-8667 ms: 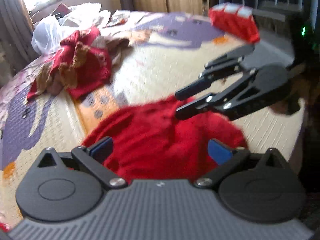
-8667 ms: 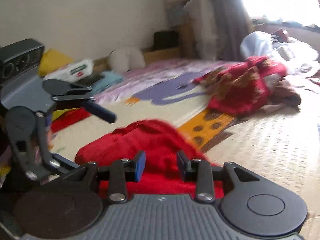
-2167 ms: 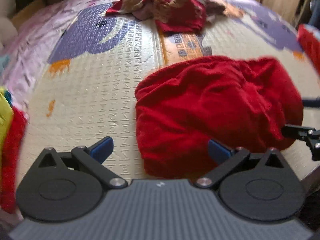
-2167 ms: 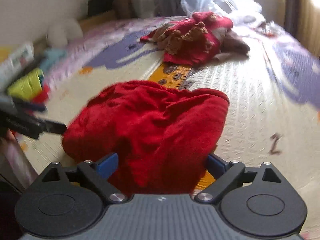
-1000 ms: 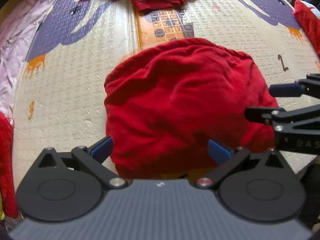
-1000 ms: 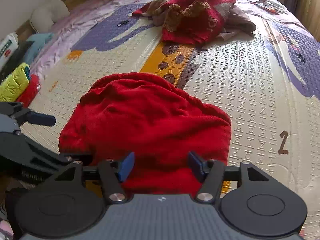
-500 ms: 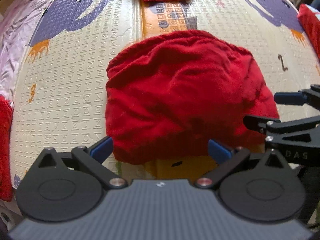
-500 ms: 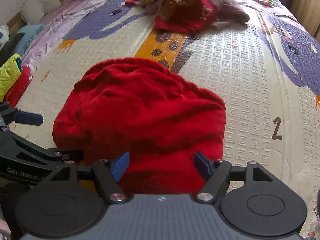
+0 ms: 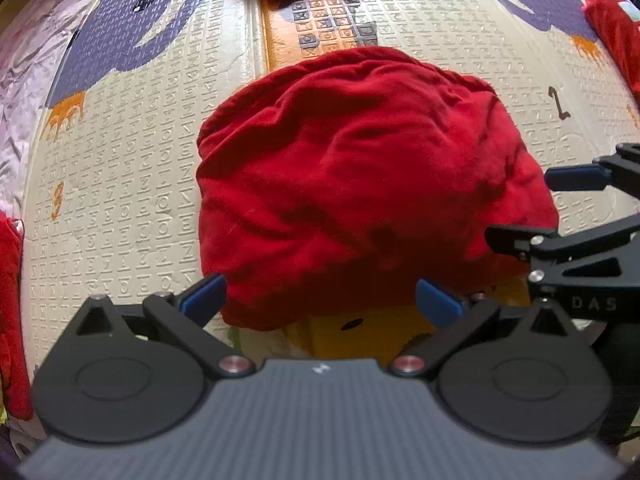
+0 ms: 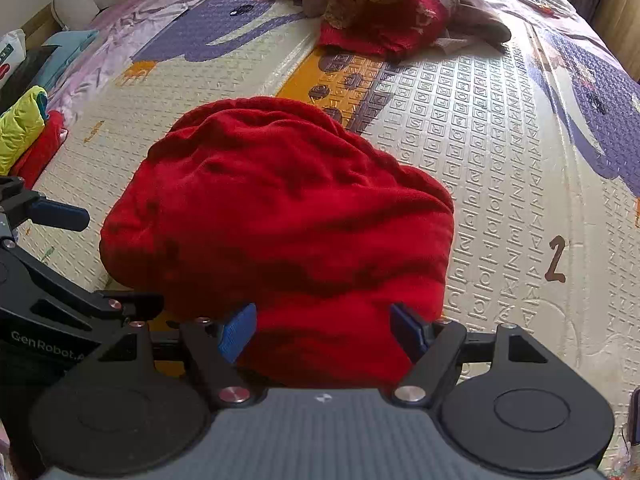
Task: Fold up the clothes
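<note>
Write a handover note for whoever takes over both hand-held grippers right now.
Left hand-held gripper: open, empty, at the near edge of the bunched red fleece garment.
Right hand-held gripper: open, with the garment's near edge between the pads, not pinched.
The garment lies in a rounded heap on the embossed play mat.
Done: no neat fold visible.
Left: fold it, then the red-and-brown clothes pile beyond it.

Embossed play mat (image 10: pixel 500 128) (cartoon-printed) bears red garment (image 10: pixel 280 216), clothes heap (image 10: pixel 384 4).
</note>
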Tool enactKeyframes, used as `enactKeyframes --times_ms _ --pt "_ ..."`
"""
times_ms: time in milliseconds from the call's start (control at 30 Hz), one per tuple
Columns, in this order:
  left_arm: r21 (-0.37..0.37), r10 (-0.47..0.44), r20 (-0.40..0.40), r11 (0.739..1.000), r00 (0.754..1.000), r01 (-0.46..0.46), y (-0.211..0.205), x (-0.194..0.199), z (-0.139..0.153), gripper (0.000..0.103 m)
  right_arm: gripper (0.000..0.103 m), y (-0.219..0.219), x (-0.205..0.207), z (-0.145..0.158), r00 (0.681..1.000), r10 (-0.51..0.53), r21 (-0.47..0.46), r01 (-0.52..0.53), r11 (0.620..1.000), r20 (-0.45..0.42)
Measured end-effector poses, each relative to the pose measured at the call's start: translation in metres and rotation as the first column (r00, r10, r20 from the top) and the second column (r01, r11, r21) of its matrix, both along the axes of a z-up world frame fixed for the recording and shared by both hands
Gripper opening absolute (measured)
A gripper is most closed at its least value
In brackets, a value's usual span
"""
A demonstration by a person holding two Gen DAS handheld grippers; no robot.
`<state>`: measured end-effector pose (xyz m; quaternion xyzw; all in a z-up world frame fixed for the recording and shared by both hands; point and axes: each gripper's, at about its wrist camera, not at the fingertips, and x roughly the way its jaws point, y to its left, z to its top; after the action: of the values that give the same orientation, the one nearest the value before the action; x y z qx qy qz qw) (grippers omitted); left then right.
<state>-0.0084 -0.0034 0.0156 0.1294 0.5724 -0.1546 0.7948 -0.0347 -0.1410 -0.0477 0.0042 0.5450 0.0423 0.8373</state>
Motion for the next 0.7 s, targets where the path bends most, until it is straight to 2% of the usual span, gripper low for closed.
enactKeyframes --times_ms 167,333,533,700 --pt "-0.005 -0.007 0.034 1.000 0.999 0.007 -0.001 0.000 0.001 0.103 0.076 -0.002 0.001 -0.001 1.000 0.002 0.005 -0.002 1.000 0.001" --pt "0.019 -0.036 0.108 0.999 0.993 0.034 -0.004 -0.005 0.006 0.103 0.076 -0.003 0.002 -0.002 1.000 0.005 0.010 -0.005 1.000 0.002" --pt "0.013 -0.052 0.182 0.999 0.982 0.050 -0.004 -0.010 0.010 0.103 0.076 -0.005 0.002 0.000 1.000 0.011 0.017 -0.011 1.000 0.013" --pt "-0.010 -0.054 0.145 0.998 0.988 0.056 -0.002 -0.005 0.007 0.103 0.076 -0.003 0.001 0.002 0.999 0.028 -0.008 -0.028 1.000 0.027"
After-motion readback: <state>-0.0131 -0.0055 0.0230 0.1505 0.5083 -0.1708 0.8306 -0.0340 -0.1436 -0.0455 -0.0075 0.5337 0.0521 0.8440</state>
